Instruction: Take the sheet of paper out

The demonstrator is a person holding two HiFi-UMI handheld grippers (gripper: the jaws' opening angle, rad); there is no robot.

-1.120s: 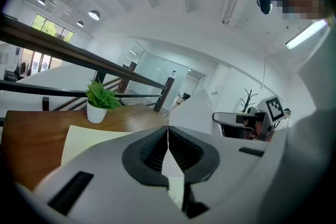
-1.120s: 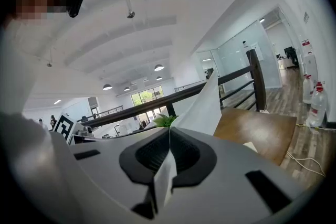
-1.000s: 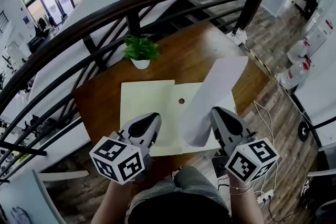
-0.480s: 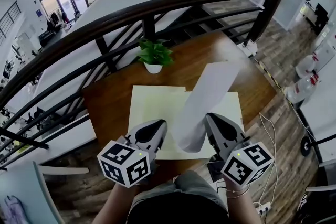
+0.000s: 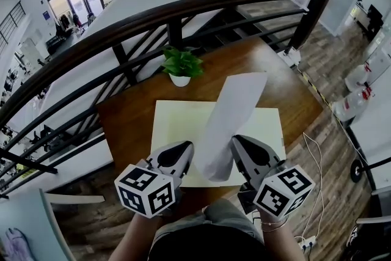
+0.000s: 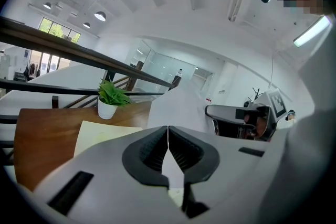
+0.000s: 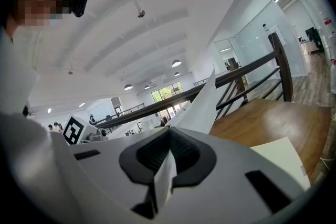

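Observation:
A white sheet of paper (image 5: pixel 235 107) stands up off the table, its lower edge pinched in my right gripper (image 5: pixel 235 142), which is shut on it. The sheet (image 7: pixel 202 107) rises up and away from the jaws and bends toward the railing. Under it a pale yellow folder (image 5: pixel 174 125) lies flat on the brown table (image 5: pixel 131 113). My left gripper (image 5: pixel 186 147) hovers over the folder's near edge, just left of the sheet. Its jaws (image 6: pixel 168 136) are shut, and I see nothing between the pads. The sheet (image 6: pixel 176 107) shows behind them.
A small potted plant (image 5: pixel 181 64) stands at the table's far edge, beyond the folder. A dark curved railing (image 5: pixel 183 9) runs behind the table. White cables (image 5: pixel 317 150) lie on the wooden floor to the right. The table's near edge is under both grippers.
The right gripper has carried the sheet's lower edge leftward, closer to the left gripper, and the sheet's top now leans more to the left. The left gripper has stayed shut in place.

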